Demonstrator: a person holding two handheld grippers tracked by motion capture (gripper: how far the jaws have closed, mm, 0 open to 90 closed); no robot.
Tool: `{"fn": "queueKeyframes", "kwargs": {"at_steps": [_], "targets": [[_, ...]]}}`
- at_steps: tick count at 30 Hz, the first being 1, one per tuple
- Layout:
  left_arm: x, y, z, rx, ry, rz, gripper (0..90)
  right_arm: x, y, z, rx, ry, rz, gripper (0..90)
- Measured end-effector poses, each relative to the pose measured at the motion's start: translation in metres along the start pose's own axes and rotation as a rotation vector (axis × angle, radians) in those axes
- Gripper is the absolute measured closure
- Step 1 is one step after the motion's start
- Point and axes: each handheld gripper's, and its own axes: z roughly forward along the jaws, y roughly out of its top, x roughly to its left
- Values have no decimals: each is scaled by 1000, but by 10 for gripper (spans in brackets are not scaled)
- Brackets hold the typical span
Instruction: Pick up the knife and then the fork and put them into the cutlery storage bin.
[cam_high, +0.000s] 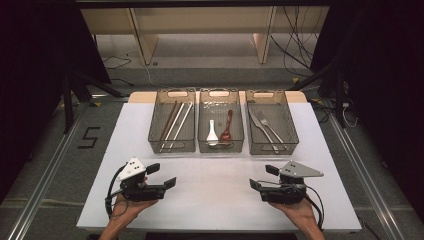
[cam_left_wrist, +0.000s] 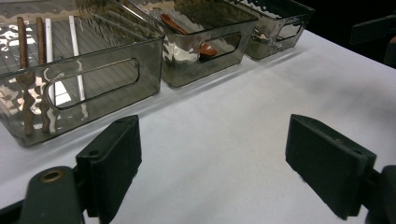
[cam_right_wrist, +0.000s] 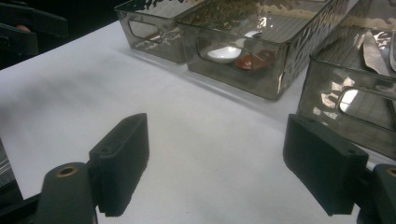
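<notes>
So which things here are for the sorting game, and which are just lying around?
Part of the job:
- left bin with chopsticks
- middle bin with white spoon and red spoon
- right bin with knife and fork
- left gripper and right gripper, both open and empty

Just lying about:
- cables on the floor
- wooden furniture behind the table

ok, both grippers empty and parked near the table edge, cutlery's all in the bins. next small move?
Probably none toward the bins: keep both grippers low and apart. The chopsticks lie in the left bin, the two spoons in the middle bin, the knife and fork in the right bin. The left gripper and right gripper stand open, with bare table between them.
</notes>
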Motion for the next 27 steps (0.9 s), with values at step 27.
{"fn": "queueKeyframes", "kwargs": {"at_steps": [27], "targets": [[-1,0,1,-1,-4,1,167,-1,-5,-1,-10,-15,-7,220]]}}
